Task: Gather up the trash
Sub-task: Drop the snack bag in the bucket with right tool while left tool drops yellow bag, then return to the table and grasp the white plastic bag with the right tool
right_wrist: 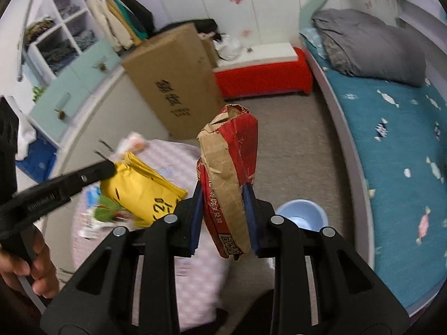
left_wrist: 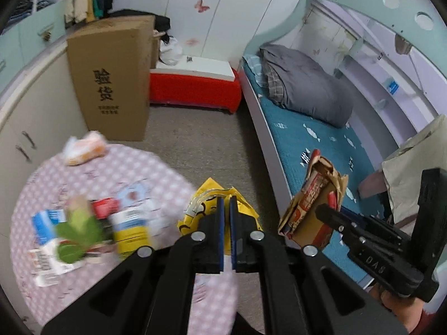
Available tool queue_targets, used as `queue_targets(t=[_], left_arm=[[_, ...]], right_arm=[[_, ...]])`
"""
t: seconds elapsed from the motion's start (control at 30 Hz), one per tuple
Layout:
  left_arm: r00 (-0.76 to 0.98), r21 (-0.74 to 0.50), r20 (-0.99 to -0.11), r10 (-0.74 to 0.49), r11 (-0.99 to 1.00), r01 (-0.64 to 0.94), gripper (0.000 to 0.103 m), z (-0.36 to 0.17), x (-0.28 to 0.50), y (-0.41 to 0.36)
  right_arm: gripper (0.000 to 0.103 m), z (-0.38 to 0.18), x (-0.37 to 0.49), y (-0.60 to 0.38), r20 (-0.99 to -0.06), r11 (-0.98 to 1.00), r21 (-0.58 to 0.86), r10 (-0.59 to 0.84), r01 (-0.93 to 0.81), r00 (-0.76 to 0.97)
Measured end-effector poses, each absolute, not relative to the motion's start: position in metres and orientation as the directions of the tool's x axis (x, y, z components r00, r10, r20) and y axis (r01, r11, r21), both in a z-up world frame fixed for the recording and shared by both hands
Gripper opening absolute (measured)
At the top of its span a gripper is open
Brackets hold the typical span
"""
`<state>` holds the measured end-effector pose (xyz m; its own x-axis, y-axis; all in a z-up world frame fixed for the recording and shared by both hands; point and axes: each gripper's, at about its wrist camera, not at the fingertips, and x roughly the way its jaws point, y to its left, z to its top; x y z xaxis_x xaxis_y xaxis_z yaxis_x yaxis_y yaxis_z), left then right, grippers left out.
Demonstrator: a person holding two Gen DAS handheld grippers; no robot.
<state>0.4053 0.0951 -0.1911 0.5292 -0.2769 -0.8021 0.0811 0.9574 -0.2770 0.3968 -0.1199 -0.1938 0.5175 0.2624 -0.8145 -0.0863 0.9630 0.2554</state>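
Left wrist view: left gripper [left_wrist: 226,201] jaws clenched on a yellow bag [left_wrist: 195,209], held above the edge of the round surface [left_wrist: 117,167] w/ pink cloth, where more wrappers [left_wrist: 83,229] lie blurred. Right gripper [right_wrist: 223,192] jaws grasp a red-and-brown paper bag [right_wrist: 227,173], upright, over the floor nr a pale blue bin [right_wrist: 303,215] beside the bed [right_wrist: 391,139].

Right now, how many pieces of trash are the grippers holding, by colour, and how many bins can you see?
yellow bag, in the left gripper: 1
red and brown paper bag, in the right gripper: 1
blue bin: 1
Total: 3
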Motion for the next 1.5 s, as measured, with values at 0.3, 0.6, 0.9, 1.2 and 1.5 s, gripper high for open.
queue_targets(t=[0.3,0.6,0.9,1.2,1.5], left_arm=[[0.445,-0.23,-0.865,-0.232,0.971,0.06,0.003,-0.242,0.471,-0.001],[0.369,-0.154,-0.914,-0.168,0.986,0.068,0.003,-0.272,0.494,-0.049],[0.338,-0.132,-0.925,-0.173,0.981,0.139,0.003,-0.28,0.505,-0.092],[0.299,-0.131,-0.935,-0.191,0.969,0.21,0.012,-0.286,0.514,-0.122],[0.36,-0.142,-0.915,-0.181,0.981,0.131,0.07,-0.266,0.495,-0.085]], right_arm=[[0.06,-0.265,0.447,-0.203,-0.894,0.964,0.255,0.266,-0.079,0.361],[0.064,-0.283,0.459,-0.24,-0.906,0.964,0.266,0.26,-0.026,0.333],[0.068,-0.255,0.456,-0.264,-0.887,0.978,0.209,0.194,-0.011,0.419],[0.068,-0.243,0.448,-0.284,-0.873,0.981,0.188,0.149,0.04,0.464],[0.069,-0.231,0.446,-0.267,-0.868,0.983,0.182,0.157,0.007,0.47]])
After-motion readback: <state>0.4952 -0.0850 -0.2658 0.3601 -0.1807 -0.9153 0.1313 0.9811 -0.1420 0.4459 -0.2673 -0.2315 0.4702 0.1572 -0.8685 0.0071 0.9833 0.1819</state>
